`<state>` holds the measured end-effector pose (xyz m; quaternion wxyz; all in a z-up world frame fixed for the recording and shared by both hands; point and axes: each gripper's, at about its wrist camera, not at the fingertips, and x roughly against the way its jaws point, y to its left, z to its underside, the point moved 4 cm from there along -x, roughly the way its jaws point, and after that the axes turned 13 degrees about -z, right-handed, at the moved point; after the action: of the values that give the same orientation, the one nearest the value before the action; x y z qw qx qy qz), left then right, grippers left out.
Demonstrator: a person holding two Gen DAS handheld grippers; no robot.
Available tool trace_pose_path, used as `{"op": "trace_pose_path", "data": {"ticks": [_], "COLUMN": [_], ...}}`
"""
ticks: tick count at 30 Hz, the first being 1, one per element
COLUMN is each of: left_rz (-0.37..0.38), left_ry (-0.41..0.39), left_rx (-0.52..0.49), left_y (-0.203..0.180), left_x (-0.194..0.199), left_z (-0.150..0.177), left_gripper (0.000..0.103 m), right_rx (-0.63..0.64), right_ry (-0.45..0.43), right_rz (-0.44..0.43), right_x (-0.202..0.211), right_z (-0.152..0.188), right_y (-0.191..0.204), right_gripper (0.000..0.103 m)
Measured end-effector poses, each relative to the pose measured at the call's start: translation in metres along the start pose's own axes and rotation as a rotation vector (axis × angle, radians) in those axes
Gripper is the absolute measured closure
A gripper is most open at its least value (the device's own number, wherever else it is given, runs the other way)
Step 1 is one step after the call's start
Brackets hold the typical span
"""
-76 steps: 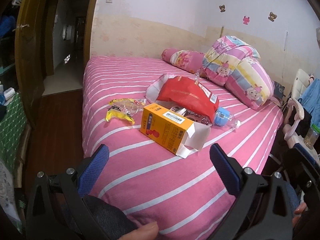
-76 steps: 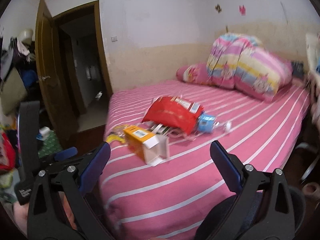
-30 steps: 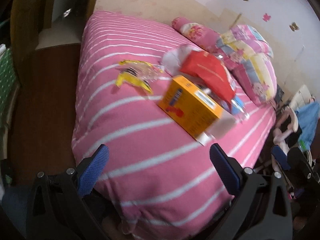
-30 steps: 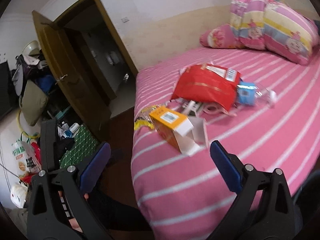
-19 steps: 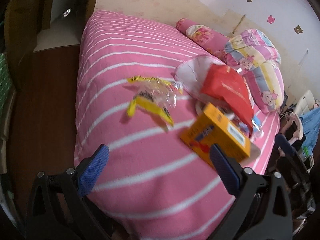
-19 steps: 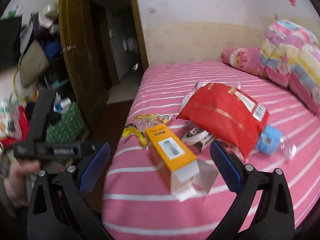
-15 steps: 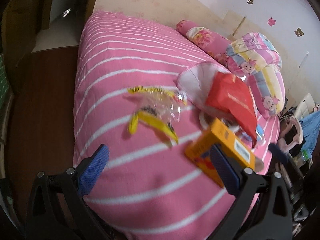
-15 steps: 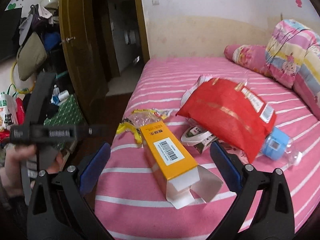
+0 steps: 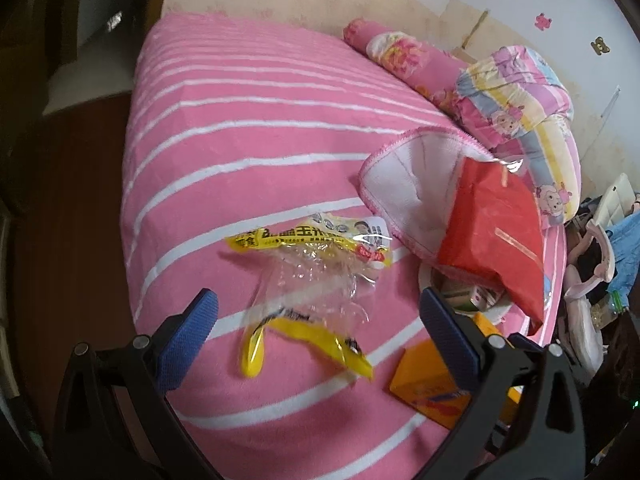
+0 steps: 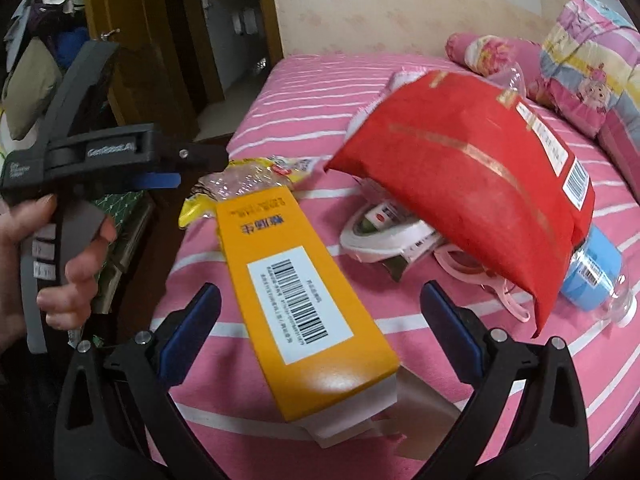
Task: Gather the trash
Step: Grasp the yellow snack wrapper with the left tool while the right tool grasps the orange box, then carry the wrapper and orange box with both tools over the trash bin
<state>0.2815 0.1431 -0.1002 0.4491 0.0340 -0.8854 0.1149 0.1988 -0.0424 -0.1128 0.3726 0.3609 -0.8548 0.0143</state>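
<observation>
Both grippers are in the approach step, and nothing is picked up yet. The right gripper [image 10: 320, 316] has its jaws wide apart, with the orange carton [image 10: 296, 292] lying between them near the bed's front edge, barcode upward and its white flap open at the near end. The left gripper [image 9: 318, 322] is also spread open, over the clear and yellow snack wrapper [image 9: 308, 280], which lies flat on the pink striped bedspread [image 9: 240, 128].

Next, I think each gripper must go down and close: the carton is stiff, but the wrapper is thin and may slip.

Behind the carton lie a white tape roll [image 10: 384, 236], perhaps with other small litter inside, then the red bag [image 10: 480, 184] and a plastic bottle with a blue label [image 10: 592, 276].

Compared with half a second ago, both grippers are closer, and the wrapper now sits between the left fingers.
</observation>
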Motion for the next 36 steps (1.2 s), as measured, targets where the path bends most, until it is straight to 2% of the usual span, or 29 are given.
{"op": "trace_pose_path", "data": {"ticks": [3,7,9,10,11,13,14,15,16,25,30,33,36], "left_rz": [0.006,0.010,0.004,-0.014,-0.030,-0.037,-0.036,-0.035,-0.033,-0.032,0.003,0.021,0.075], "left_ry": [0.047,0.149,0.152,0.153,0.150,0.139,0.136,0.132,0.130,0.074,0.075,0.040,0.002], "left_rx": [-0.015,-0.046,-0.056,-0.072,-0.083,-0.096,-0.098,-0.099,-0.098,-0.116,-0.085,-0.071,-0.036], "left_y": [-0.005,-0.011,-0.013,-0.014,-0.015,-0.017,-0.017,-0.017,-0.019,-0.026,-0.023,-0.025,-0.031], "left_x": [-0.015,-0.038,-0.040,-0.041,-0.041,-0.039,-0.037,-0.035,-0.034,-0.015,0.006,0.028,0.059], "left_z": [-0.002,0.004,0.006,0.008,0.009,0.010,0.010,0.011,0.012,0.016,0.027,0.036,0.052], "left_gripper": [0.005,0.007,0.018,0.031,0.036,0.043,0.046,0.046,0.048,0.051,0.051,0.051,0.051], "right_rx": [-0.028,-0.051,-0.056,-0.058,-0.059,-0.057,-0.059,-0.064,-0.068,-0.065,-0.085,-0.087,-0.080], "right_ry": [-0.006,0.002,0.007,0.006,0.005,0.012,0.018,0.026,0.038,0.011,-0.028,-0.061,-0.102], "right_rz": [-0.013,-0.015,-0.020,-0.028,-0.031,-0.040,-0.047,-0.053,-0.055,-0.056,-0.061,-0.060,-0.051], "right_x": [0.002,0.002,0.002,0.001,0.001,0.002,0.002,0.001,0.001,0.014,0.029,0.043,0.060], "right_z": [0.001,0.002,0.002,0.002,0.001,0.001,0.002,0.002,0.004,0.005,0.008,0.008,0.008], "right_y": [-0.005,-0.008,-0.007,-0.007,-0.007,-0.006,-0.005,-0.005,-0.006,0.001,0.009,0.015,0.023], "right_gripper": [0.005,0.005,0.005,0.006,0.010,0.025,0.036,0.053,0.059,0.061,0.061,0.061,0.061]}}
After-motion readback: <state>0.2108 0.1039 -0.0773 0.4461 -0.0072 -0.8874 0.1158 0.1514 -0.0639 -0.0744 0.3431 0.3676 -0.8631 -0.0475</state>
